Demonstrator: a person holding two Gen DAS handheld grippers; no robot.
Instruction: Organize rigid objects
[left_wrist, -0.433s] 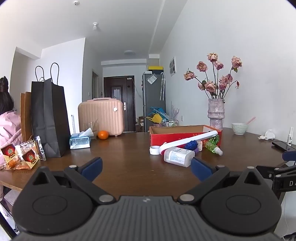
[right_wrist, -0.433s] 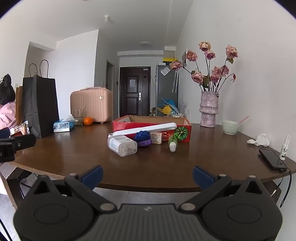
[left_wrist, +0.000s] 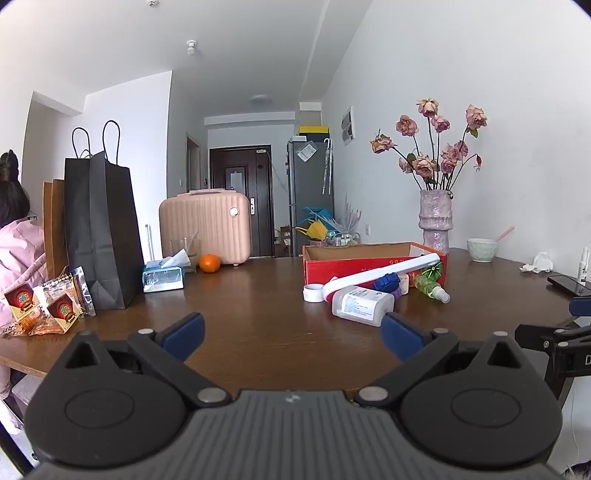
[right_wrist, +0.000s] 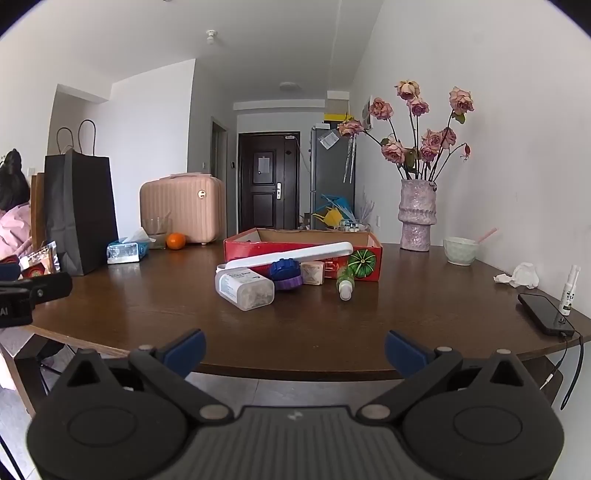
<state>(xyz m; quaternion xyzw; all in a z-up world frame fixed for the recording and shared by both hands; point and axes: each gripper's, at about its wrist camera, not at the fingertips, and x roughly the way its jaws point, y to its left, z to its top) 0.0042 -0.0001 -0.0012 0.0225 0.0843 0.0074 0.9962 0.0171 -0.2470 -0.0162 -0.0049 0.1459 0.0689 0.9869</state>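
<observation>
Facing loose items just before the red box (right_wrist: 302, 248); both grippers, left gripper (left_wrist: 291, 332) and right gripper (right_wrist: 293, 347), wide open, empty. White bottle (right_wrist: 244, 288) likely light, stiff, slick; grab across its flat sides.

A red cardboard box (right_wrist: 258, 251) with a green striped melon print sits on the dark brown wooden desk (right_wrist: 406, 314); before it, a blue-and-purple round jar (right_wrist: 284, 275), a white plastic bar (right_wrist: 291, 255).
</observation>
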